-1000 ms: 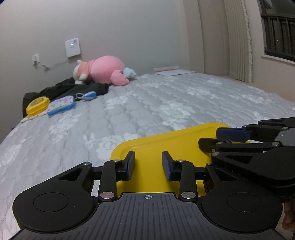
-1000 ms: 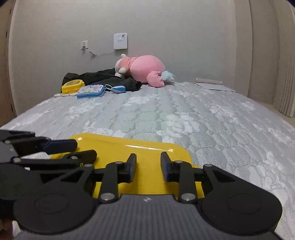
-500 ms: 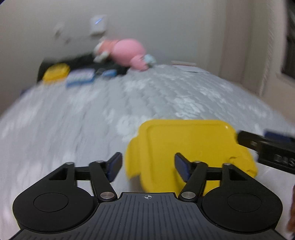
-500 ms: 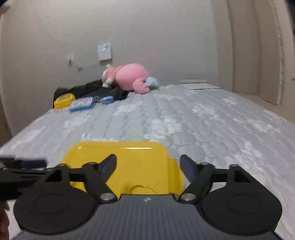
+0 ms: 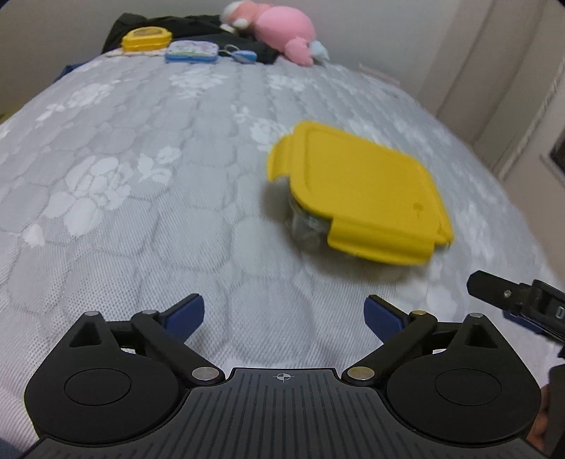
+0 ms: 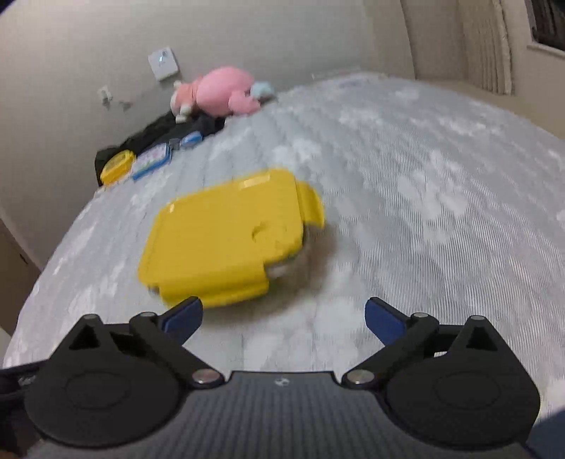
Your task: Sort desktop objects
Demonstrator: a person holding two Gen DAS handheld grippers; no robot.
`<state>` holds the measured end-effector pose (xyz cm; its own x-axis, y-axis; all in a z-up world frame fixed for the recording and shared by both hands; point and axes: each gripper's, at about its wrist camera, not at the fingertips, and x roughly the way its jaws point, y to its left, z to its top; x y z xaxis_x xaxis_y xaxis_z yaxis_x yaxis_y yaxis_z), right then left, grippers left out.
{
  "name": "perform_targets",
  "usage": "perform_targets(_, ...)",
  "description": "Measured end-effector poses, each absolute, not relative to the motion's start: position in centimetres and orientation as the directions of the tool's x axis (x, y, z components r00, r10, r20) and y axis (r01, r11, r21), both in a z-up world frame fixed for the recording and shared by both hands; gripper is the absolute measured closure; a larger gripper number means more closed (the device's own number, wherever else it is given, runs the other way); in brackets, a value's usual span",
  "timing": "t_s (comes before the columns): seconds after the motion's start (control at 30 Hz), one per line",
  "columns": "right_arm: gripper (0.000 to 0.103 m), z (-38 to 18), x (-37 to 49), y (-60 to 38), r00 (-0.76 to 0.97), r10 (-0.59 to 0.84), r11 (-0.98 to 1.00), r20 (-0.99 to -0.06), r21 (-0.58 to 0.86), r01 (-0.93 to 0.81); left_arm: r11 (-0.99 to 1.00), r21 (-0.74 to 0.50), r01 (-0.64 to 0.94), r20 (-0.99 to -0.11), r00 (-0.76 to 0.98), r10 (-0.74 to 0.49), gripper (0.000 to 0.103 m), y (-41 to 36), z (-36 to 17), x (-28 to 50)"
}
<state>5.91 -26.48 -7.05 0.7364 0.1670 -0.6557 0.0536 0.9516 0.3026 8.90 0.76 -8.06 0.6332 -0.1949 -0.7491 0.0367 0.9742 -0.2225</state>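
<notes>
Box (image 5: 360, 197) with a yellow lid sits on the grey quilted mattress (image 5: 141, 212), lid on, its clear body showing under the lid's flaps. From the left wrist view it lies ahead and to the right of the left gripper (image 5: 284, 316), apart from both blue pads. That gripper's jaws are spread wide with nothing between them but mattress.

From the right wrist view the box (image 6: 229, 236) lies ahead and to the left of the right gripper (image 6: 284, 316). Its near flap sits just past the left blue pad (image 6: 183, 317); whether they touch cannot be told, as the view is blurred. The right gripper is also released, jaws wide and holding nothing. Part of it shows at the right edge of the left wrist view (image 5: 512, 300).

At the far end of the mattress, well apart from the box, lie 5 things together: a pink plush (image 5: 282, 26), dark cloth (image 5: 197, 26), a small yellow case (image 5: 146, 39), a blue-edged case (image 5: 190, 53) beside it, and a small blue item (image 5: 243, 54) next to that. A white wall plate (image 6: 163, 63) hangs above the plush.
</notes>
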Motion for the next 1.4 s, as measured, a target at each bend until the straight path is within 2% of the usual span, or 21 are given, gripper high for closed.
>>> perform_targets(0.23,0.004,-8.5,6.3,-25.1,0.673,0.133,0.977,-0.728,0.212,0.036,0.989,-0.083,0.118,-0.790,0.597,-0.138,0.000,-2.2,-9.2,9.2)
perform_targets(0.6,0.003,-9.1,6.6,-24.5,0.668,0.125,0.981,-0.733,0.191,0.026,0.996,-0.057,0.070,-0.766,0.637,-0.088,0.000,-2.1,-8.8,8.7)
perform_targets(1.4,0.002,-9.1,6.6,-24.3,0.664,0.110,0.987,-0.739,0.163,0.018,0.996,-0.063,0.058,-0.766,0.638,-0.085,0.000,-1.8,-8.9,8.9)
